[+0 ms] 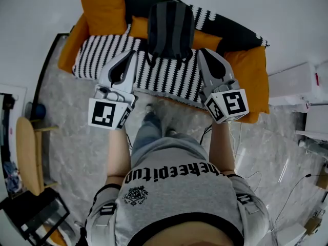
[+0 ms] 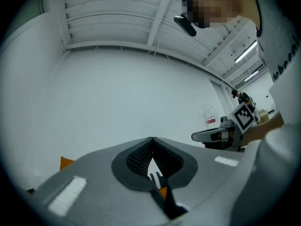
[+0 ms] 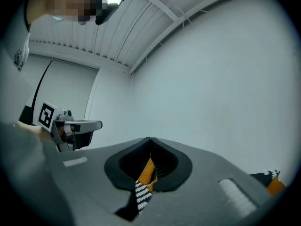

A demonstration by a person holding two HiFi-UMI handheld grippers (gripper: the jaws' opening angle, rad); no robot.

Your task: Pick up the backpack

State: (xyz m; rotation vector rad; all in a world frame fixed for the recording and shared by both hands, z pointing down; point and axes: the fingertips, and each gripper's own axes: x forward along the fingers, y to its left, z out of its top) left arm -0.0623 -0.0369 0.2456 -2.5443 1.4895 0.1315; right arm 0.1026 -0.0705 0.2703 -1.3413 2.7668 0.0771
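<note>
Nearest the head camera, the person's grey printed T-shirt fills the bottom of the view, with both forearms stretched forward over the pale marbled floor. The left gripper and the right gripper point at the sofa's front. Neither touches the dark grey fabric backpack, which rests on the black-and-white striped sofa cover among orange cushions, just beyond and between the two grippers. In the left gripper view, its grey fingers are pressed together at the tips with nothing between them, facing a white wall. In the right gripper view, its fingers likewise meet, empty.
</note>
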